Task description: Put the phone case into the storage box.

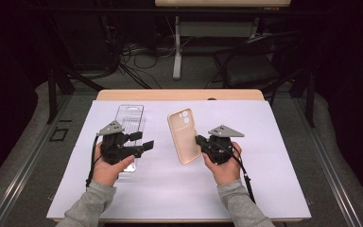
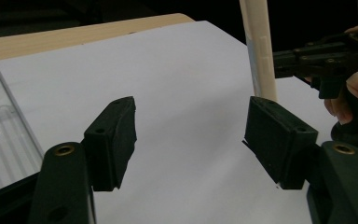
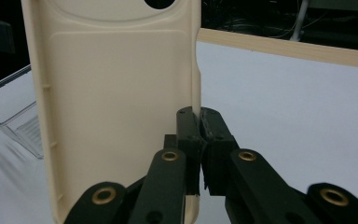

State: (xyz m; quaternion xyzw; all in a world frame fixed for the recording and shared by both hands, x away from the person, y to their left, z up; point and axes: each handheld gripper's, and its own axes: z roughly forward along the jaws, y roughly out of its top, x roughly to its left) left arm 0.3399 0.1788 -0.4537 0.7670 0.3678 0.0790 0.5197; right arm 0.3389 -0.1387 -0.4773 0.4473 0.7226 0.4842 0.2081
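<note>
Your right gripper [image 1: 199,141] is clamping the cream phone case [image 1: 183,135] by its edge, lifted; your left gripper [image 1: 142,142] is standing open, empty, beside the clear packaging tray [image 1: 128,118]; handover is pending.

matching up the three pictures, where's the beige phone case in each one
High view: the phone case is mid-table, its side edge pinched by the right gripper.
Left gripper view: a thin edge-on strip at top right.
Right gripper view: big at left, jaws shut on its right rim.
Shared landmark: the clear plastic tray.
</note>
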